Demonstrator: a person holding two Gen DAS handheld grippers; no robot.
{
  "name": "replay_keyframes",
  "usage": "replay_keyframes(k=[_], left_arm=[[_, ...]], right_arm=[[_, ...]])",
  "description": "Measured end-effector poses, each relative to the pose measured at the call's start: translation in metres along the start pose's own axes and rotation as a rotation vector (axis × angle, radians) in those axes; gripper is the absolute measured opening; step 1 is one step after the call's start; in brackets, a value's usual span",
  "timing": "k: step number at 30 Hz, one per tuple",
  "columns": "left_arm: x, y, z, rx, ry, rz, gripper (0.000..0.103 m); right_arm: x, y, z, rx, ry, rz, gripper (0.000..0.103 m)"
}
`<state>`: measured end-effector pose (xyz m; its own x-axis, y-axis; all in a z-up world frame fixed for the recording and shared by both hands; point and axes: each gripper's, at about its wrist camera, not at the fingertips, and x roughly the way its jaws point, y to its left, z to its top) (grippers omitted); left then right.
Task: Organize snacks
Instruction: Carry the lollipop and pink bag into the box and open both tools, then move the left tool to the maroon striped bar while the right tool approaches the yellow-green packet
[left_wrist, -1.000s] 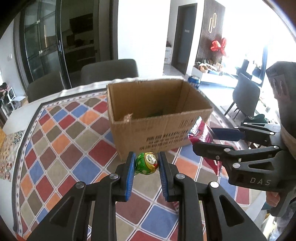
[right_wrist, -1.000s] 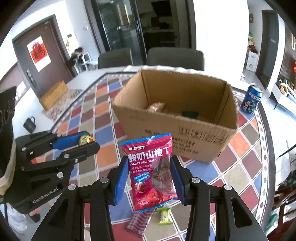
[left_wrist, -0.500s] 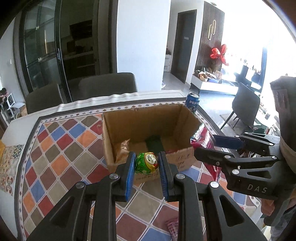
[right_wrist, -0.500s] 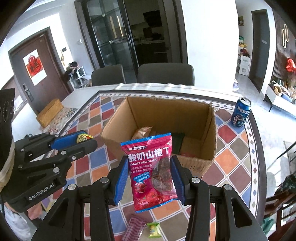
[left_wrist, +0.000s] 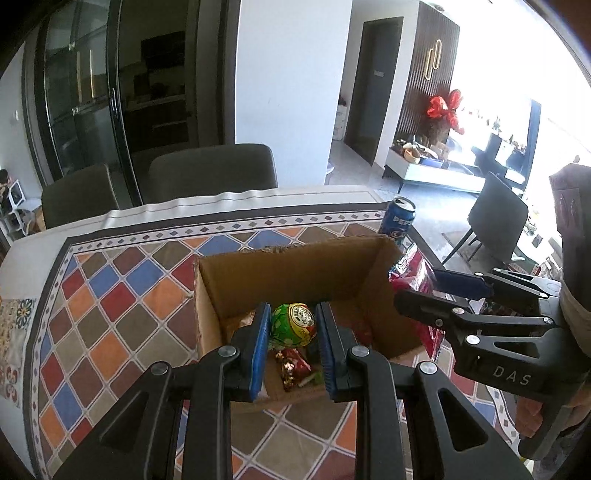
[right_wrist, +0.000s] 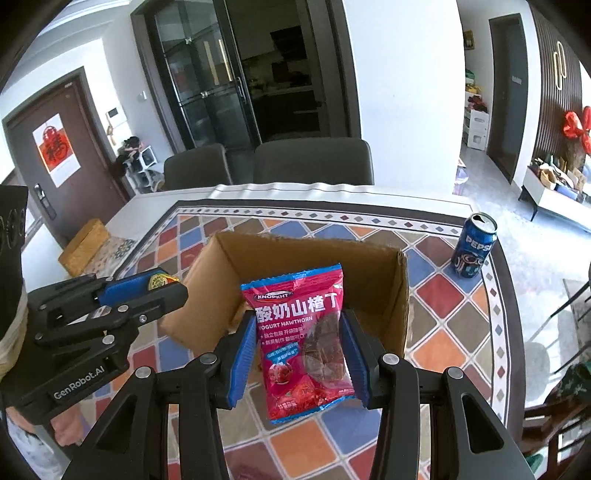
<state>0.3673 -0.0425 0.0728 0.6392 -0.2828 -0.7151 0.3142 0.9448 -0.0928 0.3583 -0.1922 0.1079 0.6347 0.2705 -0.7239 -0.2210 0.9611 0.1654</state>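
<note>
My left gripper (left_wrist: 293, 326) is shut on a round green foil-wrapped candy (left_wrist: 293, 325) and hangs over the open cardboard box (left_wrist: 295, 266), above a few wrapped snacks (left_wrist: 291, 365) on its floor. Seen from the right wrist, that gripper (right_wrist: 166, 284) sits at the box's left wall. My right gripper (right_wrist: 299, 339) is shut on a pink yogurt hawthorn bag (right_wrist: 301, 332), held upright above the near rim of the box (right_wrist: 400, 295). In the left wrist view the right gripper (left_wrist: 417, 291) holds the bag (left_wrist: 413, 269) beside the box's right wall.
The box stands on a table under a chequered cloth (left_wrist: 110, 314). A blue Pepsi can (right_wrist: 472, 245) stands on the cloth right of and beyond the box. Two grey chairs (right_wrist: 314, 162) line the far side. A woven box (right_wrist: 83, 247) lies far left.
Both grippers have moved forward and slightly up with their snacks, from in front of the box to over its opening. The box's inside has come into view.
</note>
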Motion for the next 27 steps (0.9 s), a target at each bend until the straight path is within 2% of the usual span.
replay_keyframes(k=[4,5,7,9,13,19,27], left_arm=[[0.017,0.004,0.006,-0.003,0.021,0.007,0.026],[0.020,0.005,0.008,-0.003,0.023,0.012,0.028],[0.023,0.007,0.008,-0.003,0.017,0.040,0.041],[0.022,0.006,0.005,0.009,0.005,0.061,0.043],[0.014,0.000,-0.003,0.032,-0.015,0.090,0.046],[-0.011,-0.007,-0.016,0.023,-0.061,0.095,0.051],[-0.050,-0.030,-0.049,0.050,-0.112,0.104,0.057]], right_arm=[[0.014,-0.007,0.009,0.006,0.005,-0.007,0.046],[0.017,-0.008,0.011,0.007,0.006,-0.008,0.046],[0.024,-0.010,0.013,0.008,0.014,-0.016,0.048],[0.031,-0.011,0.013,-0.002,0.029,-0.035,0.052],[0.032,-0.012,0.008,-0.008,0.021,-0.045,0.053],[0.011,-0.005,-0.007,-0.028,-0.030,-0.048,0.053],[-0.026,0.005,-0.038,-0.054,-0.085,-0.034,0.053]])
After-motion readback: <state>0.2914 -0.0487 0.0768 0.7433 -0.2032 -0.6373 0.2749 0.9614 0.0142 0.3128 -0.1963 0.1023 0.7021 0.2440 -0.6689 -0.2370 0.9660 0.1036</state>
